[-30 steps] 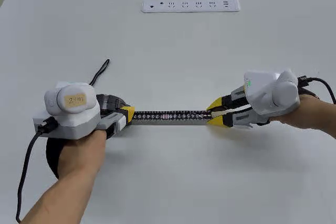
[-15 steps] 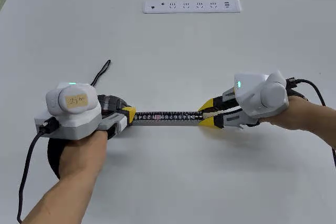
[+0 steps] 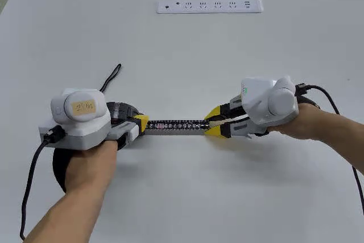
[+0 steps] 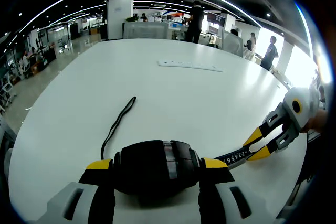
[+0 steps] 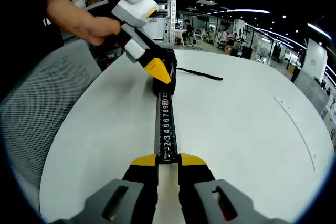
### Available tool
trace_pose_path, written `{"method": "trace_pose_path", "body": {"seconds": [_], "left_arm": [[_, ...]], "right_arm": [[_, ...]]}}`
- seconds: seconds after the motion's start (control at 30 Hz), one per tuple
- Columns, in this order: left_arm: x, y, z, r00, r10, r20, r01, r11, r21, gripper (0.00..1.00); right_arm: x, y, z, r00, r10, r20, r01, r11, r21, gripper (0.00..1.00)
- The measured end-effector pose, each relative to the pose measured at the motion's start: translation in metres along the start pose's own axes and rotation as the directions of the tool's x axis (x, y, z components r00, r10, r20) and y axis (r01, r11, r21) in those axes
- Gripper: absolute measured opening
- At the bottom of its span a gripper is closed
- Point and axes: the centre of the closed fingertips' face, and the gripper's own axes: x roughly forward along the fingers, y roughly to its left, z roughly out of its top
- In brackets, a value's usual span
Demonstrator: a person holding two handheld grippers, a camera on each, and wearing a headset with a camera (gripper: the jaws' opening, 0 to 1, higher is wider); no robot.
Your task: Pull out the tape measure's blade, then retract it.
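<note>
My left gripper (image 3: 136, 124) clamps the tape measure case (image 4: 155, 167) steady on the table (image 3: 187, 55) while my right gripper (image 3: 215, 123) pinches the blade (image 3: 176, 125) at its tip (controlling its travel).

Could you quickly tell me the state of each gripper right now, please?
Left gripper: closed, holding the tape measure case.
Right gripper: closed, holding the end of the blade.
</note>
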Motion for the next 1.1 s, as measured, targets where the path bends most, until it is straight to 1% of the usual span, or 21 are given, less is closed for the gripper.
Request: {"method": "trace_pose_path", "body": {"seconds": [0.13, 0.87, 1.1], "left_arm": [[0.0, 0.0, 0.0, 1.0, -0.002, -0.004, 0.002, 1.0, 0.001, 0.61], [0.001, 0.001, 0.0, 0.9999, -0.007, -0.009, 0.007, 1.0, 0.0, 0.61], [0.0, 0.0, 0.0, 0.9999, -0.01, -0.01, 0.01, 1.0, -0.002, 0.61]], "right_arm": [[0.006, -0.002, 0.002, 1.0, -0.002, 0.008, 0.002, 1.0, 0.005, 0.12], [0.035, -0.002, 0.024, 0.9993, 0.009, 0.037, -0.009, 1.0, 0.012, 0.12], [0.045, 0.0, 0.034, 0.9986, 0.012, 0.051, -0.012, 1.0, 0.013, 0.12]]}}
